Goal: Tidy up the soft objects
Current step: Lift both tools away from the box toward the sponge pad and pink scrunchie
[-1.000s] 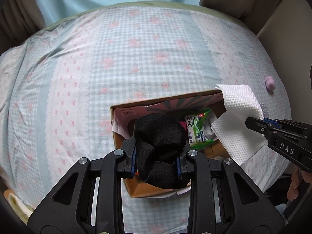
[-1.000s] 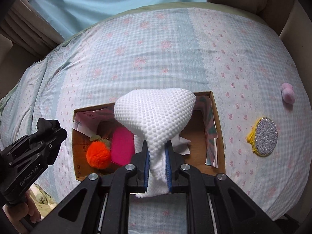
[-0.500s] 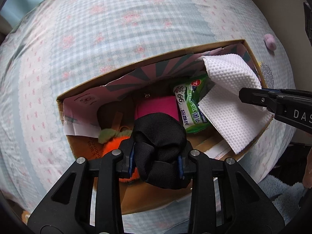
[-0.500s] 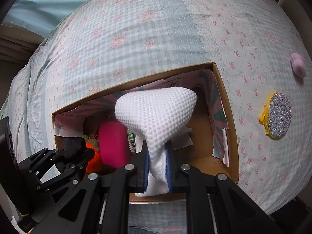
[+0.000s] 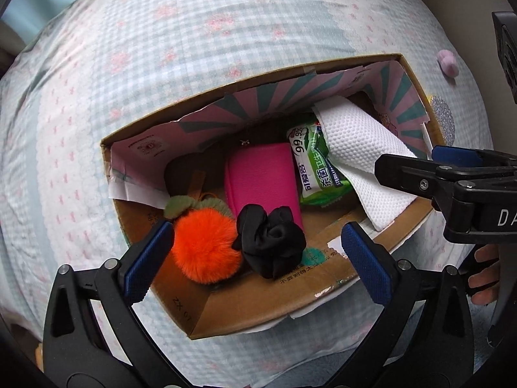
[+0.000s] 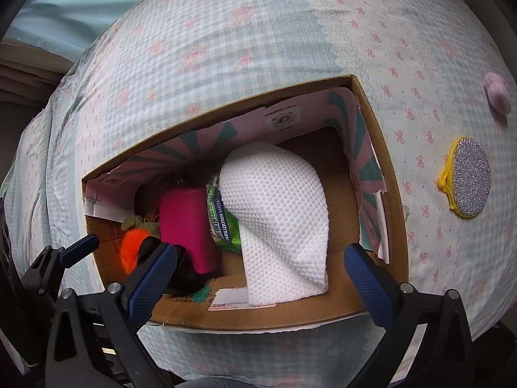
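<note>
A cardboard box (image 5: 258, 304) (image 6: 378, 148) lies on the bed. Inside it are an orange pompom (image 5: 205, 245) (image 6: 129, 247), a pink pouch (image 5: 263, 177) (image 6: 187, 223), a green wipes pack (image 5: 315, 168) (image 6: 226, 223), a black scrunchie (image 5: 271, 242) and a white waffle cloth (image 5: 358, 158) (image 6: 278, 213). My left gripper (image 5: 257, 258) is open over the box's near edge, with the scrunchie lying free between its fingers. My right gripper (image 6: 260, 278) is open over the near edge, with the white cloth lying free in the box.
A glittery silver round pouch with a yellow rim (image 6: 470, 177) (image 5: 442, 123) and a small pink pompom (image 6: 497, 92) (image 5: 447, 61) lie on the checked bedspread (image 6: 258, 48) to the right of the box. The right gripper shows in the left wrist view (image 5: 452, 184).
Both grippers have opened. The black scrunchie has dropped from the left one into the box, and the white cloth has dropped from the right one into the box. Both moved closer to the box.
</note>
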`<state>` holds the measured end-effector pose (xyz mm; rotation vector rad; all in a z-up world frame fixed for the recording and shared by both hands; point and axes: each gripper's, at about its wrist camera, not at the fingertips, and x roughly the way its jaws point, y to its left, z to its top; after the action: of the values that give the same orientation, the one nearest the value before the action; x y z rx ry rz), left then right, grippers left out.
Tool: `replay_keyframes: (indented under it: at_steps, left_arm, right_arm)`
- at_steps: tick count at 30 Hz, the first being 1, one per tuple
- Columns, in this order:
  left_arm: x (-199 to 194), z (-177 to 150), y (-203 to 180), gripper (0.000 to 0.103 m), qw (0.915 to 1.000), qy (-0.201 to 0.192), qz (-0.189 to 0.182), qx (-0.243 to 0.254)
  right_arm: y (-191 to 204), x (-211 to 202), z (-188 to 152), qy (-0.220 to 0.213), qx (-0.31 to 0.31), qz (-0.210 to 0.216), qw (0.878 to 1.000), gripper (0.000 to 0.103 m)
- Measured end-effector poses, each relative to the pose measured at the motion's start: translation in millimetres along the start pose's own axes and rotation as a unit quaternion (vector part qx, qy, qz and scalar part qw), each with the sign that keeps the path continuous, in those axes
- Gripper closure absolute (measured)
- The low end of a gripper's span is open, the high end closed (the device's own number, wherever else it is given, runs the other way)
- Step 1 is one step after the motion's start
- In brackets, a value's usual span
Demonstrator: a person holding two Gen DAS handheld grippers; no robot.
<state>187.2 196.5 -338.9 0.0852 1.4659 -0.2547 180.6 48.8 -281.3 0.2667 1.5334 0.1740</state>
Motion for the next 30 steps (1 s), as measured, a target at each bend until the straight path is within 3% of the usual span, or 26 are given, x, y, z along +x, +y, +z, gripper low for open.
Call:
replay_keyframes:
  at_steps: [4, 13, 18, 24, 30]
  left_arm:
    - [-8, -4, -2, 0.0, 1.0, -0.006, 0.004, -0.003]
    - [-42, -19, -12, 0.0, 0.9988, -0.041, 0.026, -0.001]
    - [-66, -32, -17, 0.0, 0.9972, -0.062, 0.041, -0.007]
    - [-110, -53, -16, 0.0, 0.9921, -0.11, 0.05, -0.036]
    - [-163, -80, -7, 0.0, 0.979, -0.173, 0.035, -0.102]
  right_arm:
    - [4, -11, -6, -0.015, -0.004, 0.015, 1.0, 0.0]
    - [20, -52, -24, -0.063, -0.05, 0.005, 0.997, 0.0]
    - [17, -91, -38, -0.094, -0.044, 0.041, 0.994, 0.0]
    - [13, -151, -65, -0.168, -0.073, -0.006, 0.983, 0.0]
    - [-4, -207, -92, -0.243, -0.097, -0.053, 0.964, 0.0]
